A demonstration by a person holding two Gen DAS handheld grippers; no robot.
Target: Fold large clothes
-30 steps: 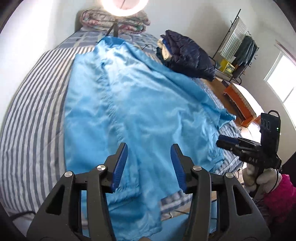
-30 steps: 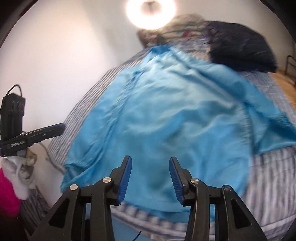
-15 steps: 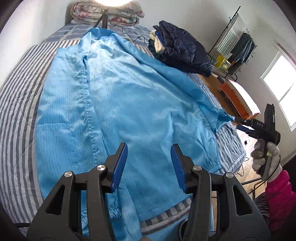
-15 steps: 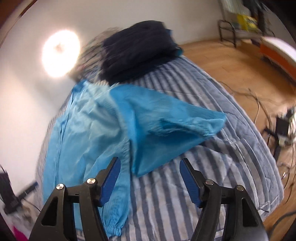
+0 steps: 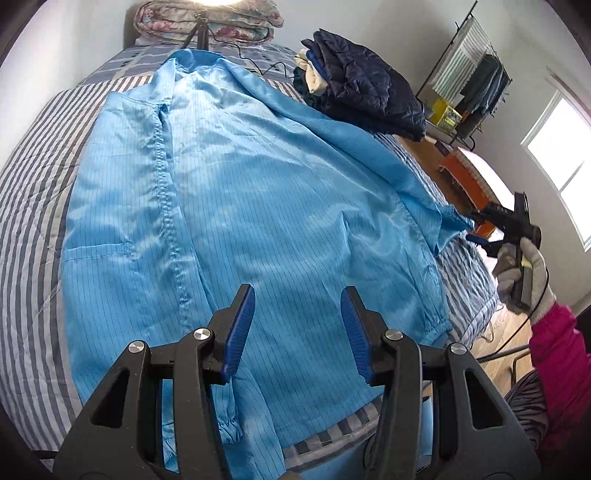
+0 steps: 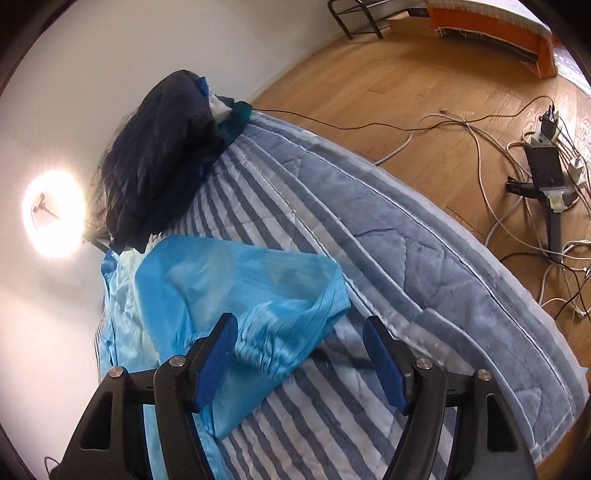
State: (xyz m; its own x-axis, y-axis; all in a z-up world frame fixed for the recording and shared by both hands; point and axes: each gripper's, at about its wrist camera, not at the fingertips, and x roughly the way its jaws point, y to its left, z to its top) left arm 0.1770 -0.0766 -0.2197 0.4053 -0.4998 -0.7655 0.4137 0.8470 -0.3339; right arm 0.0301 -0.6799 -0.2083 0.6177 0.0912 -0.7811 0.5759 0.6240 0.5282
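A large light-blue coat [image 5: 258,206] lies spread flat on the striped bed [image 5: 33,206], collar at the far end. My left gripper [image 5: 297,328] is open and empty above the coat's lower hem. My right gripper [image 6: 299,360] is open, with the elastic cuff of the coat's right sleeve [image 6: 266,350] lying between its jaws against the left pad. In the left wrist view the right gripper [image 5: 476,230] is at the sleeve end [image 5: 448,225] at the bed's right side, held by a gloved hand.
A dark navy jacket pile [image 5: 369,85] sits at the bed's far right corner; it also shows in the right wrist view [image 6: 162,155]. A ring light tripod [image 5: 199,33] stands at the head. Cables and a power strip [image 6: 546,166] lie on the wooden floor. A clothes rack [image 5: 469,74] stands by the wall.
My right gripper swung from the hem to the right sleeve and closed in on its cuff. My left gripper moved forward over the coat's lower part.
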